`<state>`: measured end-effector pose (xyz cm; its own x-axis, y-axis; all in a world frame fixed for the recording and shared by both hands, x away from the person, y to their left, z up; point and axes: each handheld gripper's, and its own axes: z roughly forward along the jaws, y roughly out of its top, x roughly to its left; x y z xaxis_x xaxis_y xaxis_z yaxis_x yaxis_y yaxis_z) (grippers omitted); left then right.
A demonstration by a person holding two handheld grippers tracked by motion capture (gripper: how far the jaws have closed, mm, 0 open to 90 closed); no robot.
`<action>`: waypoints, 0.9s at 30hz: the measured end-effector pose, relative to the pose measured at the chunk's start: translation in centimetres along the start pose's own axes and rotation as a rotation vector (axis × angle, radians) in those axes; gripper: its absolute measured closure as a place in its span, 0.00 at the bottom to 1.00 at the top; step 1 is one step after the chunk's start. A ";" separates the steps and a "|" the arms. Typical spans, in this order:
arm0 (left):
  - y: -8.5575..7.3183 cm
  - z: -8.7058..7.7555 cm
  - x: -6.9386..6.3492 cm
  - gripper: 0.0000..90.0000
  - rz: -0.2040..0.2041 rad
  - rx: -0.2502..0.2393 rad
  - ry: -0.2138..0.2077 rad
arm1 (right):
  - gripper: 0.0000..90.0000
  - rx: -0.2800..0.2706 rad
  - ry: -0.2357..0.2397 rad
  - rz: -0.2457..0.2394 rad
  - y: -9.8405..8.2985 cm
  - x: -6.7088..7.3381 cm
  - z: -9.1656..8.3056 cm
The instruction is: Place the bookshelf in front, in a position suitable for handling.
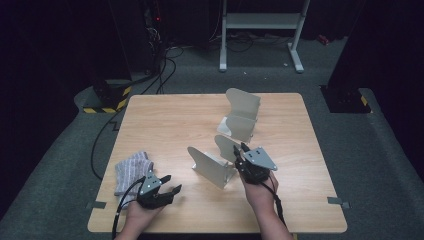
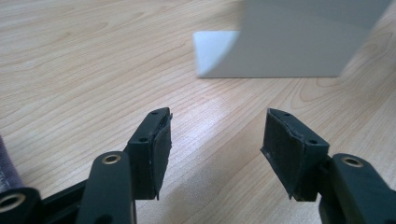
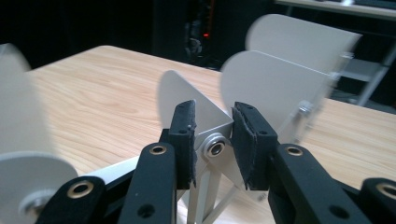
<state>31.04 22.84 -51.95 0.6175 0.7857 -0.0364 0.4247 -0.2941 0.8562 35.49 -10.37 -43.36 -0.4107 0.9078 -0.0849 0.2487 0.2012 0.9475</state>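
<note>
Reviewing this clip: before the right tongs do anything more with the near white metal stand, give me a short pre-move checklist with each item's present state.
1. Right tongs straddle a plate edge of the near stand: ok.
2. Pads pressing on that plate: cannot tell; a gap shows on both sides.
3. Left tongs open and empty over bare table: ok.
4. Far stand apart from the near one: ok.
5. Striped cloth away from the near stand, beside the left hand: ok.
6. Near stand resting flat on the table: cannot tell.

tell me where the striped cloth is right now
In the high view the striped cloth lies near the table's front left edge, just beside the left tongs.
</note>
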 end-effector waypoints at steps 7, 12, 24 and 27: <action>0.0 0.2 -0.3 0.46 0.007 0.002 -0.009 | 0.82 -0.020 -0.034 0.033 -0.9 -2.4 -1.5; 0.1 0.1 -0.4 0.46 0.006 -0.016 -0.016 | 0.84 -0.030 -0.014 0.021 -0.8 -1.9 -1.2; 0.2 -0.3 -0.6 0.46 0.021 -0.056 -0.065 | 0.85 -0.050 0.076 -0.004 -0.4 0.7 0.0; 0.3 -0.4 -0.9 0.46 0.039 -0.068 -0.088 | 0.85 -0.052 0.093 -0.009 -0.2 1.3 0.5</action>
<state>30.37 22.30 -51.42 0.6899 0.7225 -0.0451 0.3550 -0.2833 0.8909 35.30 -9.06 -43.83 -0.4930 0.8675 -0.0665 0.1998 0.1873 0.9618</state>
